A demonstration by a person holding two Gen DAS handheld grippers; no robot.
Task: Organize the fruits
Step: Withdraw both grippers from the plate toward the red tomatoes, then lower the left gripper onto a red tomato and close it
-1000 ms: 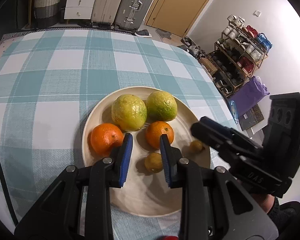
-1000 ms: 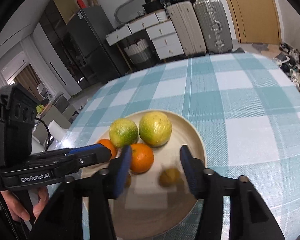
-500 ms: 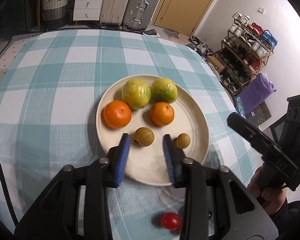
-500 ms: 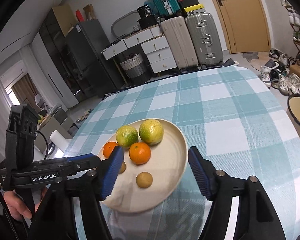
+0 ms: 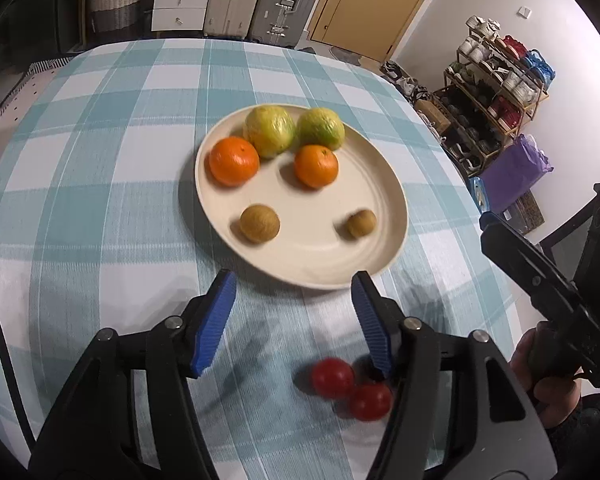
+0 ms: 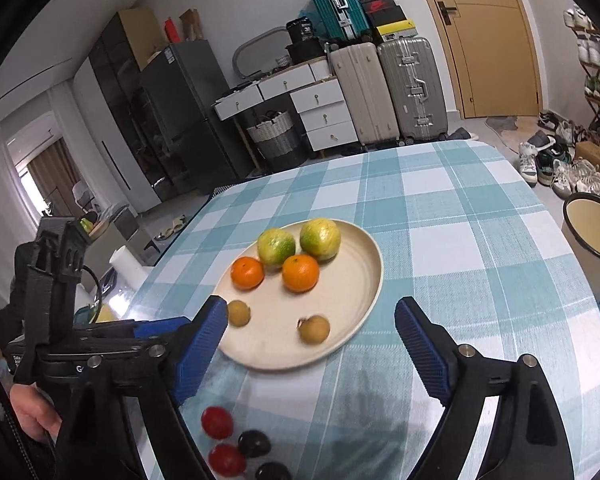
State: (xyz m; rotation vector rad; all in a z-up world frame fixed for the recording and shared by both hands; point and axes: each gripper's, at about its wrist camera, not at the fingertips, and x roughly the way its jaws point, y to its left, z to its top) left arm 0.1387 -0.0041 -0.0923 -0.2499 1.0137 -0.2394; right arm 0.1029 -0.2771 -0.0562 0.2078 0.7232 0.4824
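A cream plate [image 5: 380, 208] [image 6: 360, 292] on the checked tablecloth holds two green-yellow citrus fruits [image 5: 269, 131] [image 6: 320, 239], two oranges [image 5: 234, 161] [image 6: 300, 273] and two small brown fruits [image 5: 260, 223] [image 6: 314, 329]. Two red cherry tomatoes [image 5: 332, 377] [image 6: 217, 422] lie on the cloth near the front edge, with two dark fruits [image 6: 254, 443] beside them. My left gripper [image 5: 294, 320] is open and empty, just before the plate's near rim. My right gripper [image 6: 306, 350] is open wide and empty, above the plate's near edge.
The table's right edge drops off toward a shoe rack [image 5: 496, 76] and a purple bag [image 5: 516, 172]. A round bin [image 6: 592, 228] stands off the table's right side. Suitcases [image 6: 388, 88], drawers and a basket stand beyond the far edge.
Both grippers pulled back from the plate toward the near table edge and opened wider. The cherry tomatoes and dark fruits came into view. The small brown fruits now lie free on the plate.
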